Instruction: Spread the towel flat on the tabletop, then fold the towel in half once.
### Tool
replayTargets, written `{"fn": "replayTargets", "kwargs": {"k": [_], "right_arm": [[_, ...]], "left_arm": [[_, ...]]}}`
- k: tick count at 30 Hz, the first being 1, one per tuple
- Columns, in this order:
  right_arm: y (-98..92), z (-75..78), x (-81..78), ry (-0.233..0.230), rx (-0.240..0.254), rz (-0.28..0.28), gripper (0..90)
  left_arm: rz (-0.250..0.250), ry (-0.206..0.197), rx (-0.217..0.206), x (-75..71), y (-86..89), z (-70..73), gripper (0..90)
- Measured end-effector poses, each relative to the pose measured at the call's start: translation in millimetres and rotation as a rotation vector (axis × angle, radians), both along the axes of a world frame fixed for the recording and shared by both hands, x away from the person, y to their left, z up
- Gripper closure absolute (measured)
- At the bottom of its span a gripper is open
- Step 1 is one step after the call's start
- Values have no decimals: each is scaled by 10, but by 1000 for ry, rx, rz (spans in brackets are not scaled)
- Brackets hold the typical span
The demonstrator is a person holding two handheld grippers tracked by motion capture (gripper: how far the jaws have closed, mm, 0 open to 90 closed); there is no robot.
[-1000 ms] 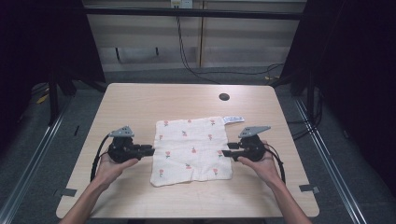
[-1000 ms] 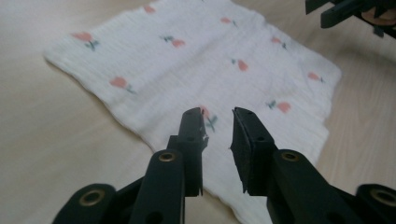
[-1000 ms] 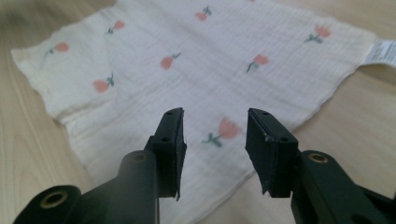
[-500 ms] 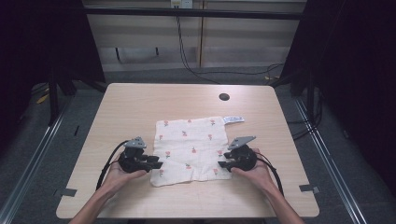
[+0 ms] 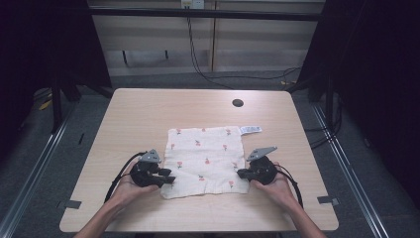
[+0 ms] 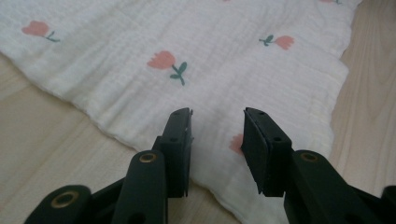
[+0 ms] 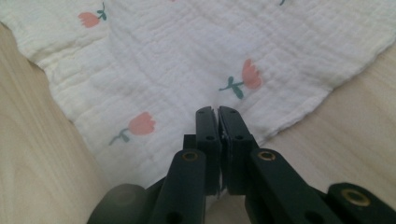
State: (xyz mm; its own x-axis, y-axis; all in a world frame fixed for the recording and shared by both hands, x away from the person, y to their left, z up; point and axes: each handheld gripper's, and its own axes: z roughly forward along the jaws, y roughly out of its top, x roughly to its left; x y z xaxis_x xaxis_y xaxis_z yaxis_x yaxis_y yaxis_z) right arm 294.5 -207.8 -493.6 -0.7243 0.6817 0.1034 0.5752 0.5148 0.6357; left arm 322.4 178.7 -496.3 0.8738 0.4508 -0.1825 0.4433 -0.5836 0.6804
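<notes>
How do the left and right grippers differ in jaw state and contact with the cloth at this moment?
The left gripper has its jaws apart above the cloth, pinching nothing; the right gripper has its jaws pressed together, apparently pinching the cloth's edge. The left sits at the cloth's near left corner, the right at its right edge. Both have black jaws and lie low over the table.

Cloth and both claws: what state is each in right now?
Cloth: spread flat on the table, label at its far right corner.
Left claw: jaws apart, having just opened, over the cloth's near corner, gripping nothing.
Right claw: just closed, pinching the cloth's edge.
</notes>
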Motion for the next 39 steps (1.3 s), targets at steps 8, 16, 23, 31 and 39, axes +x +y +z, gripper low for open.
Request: {"fn": "replayTargets", "kwargs": {"k": [8, 16, 23, 31, 39], "right_arm": [[-70, -7, -203, 3, 25, 14, 876], [-86, 10, -369, 26, 21, 55, 860], [-129, 12, -484, 55, 42, 63, 869], [-156, 46, -642, 19, 46, 67, 718], [-275, 176, -494, -11, 117, 17, 586]], "left_arm": [[-34, -16, 35, -107, -60, 14, 812], [-49, 18, 20, -227, -28, 8, 900], [-69, 59, 14, -398, -27, 17, 900], [-92, 87, -1, -475, -30, 73, 837], [-21, 67, -68, -307, 31, 178, 639]]}}
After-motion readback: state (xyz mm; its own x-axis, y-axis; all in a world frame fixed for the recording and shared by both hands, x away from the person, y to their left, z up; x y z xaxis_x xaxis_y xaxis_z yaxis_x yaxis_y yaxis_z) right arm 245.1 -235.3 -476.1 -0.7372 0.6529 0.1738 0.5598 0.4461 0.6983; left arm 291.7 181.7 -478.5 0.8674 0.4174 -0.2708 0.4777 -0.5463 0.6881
